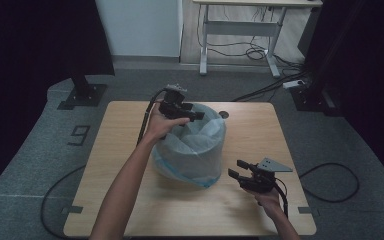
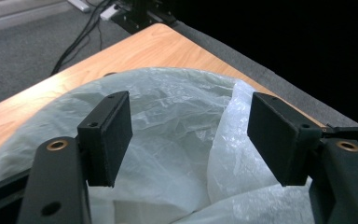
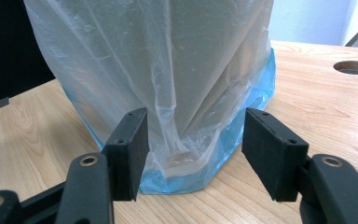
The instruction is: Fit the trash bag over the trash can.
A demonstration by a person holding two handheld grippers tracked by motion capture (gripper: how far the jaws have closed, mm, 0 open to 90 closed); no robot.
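Observation:
A grey bin [image 1: 192, 150] lined with a thin translucent bag [image 1: 207, 127] stands in the middle of the wooden table [image 1: 260, 130]. The bag hangs down the outside, and its blue edge [image 3: 256, 88] bunches on the tabletop. My left gripper [image 1: 192, 116] hovers over the bin's far-left rim, jaws open, with the crumpled bag lining [image 2: 177, 140] below and nothing between the pads. My right gripper [image 1: 237, 169] is open low at the bin's right, pointing at its base. In the right gripper view the bin wall and bag [image 3: 168, 60] stand just ahead of the open jaws, apart from them.
A round cable hole [image 1: 223, 114] sits in the tabletop behind the bin. Black stands [image 1: 82, 90] and a desk frame [image 1: 240, 30] are on the carpet beyond the table. Cables [image 1: 330, 180] trail on the floor at both sides.

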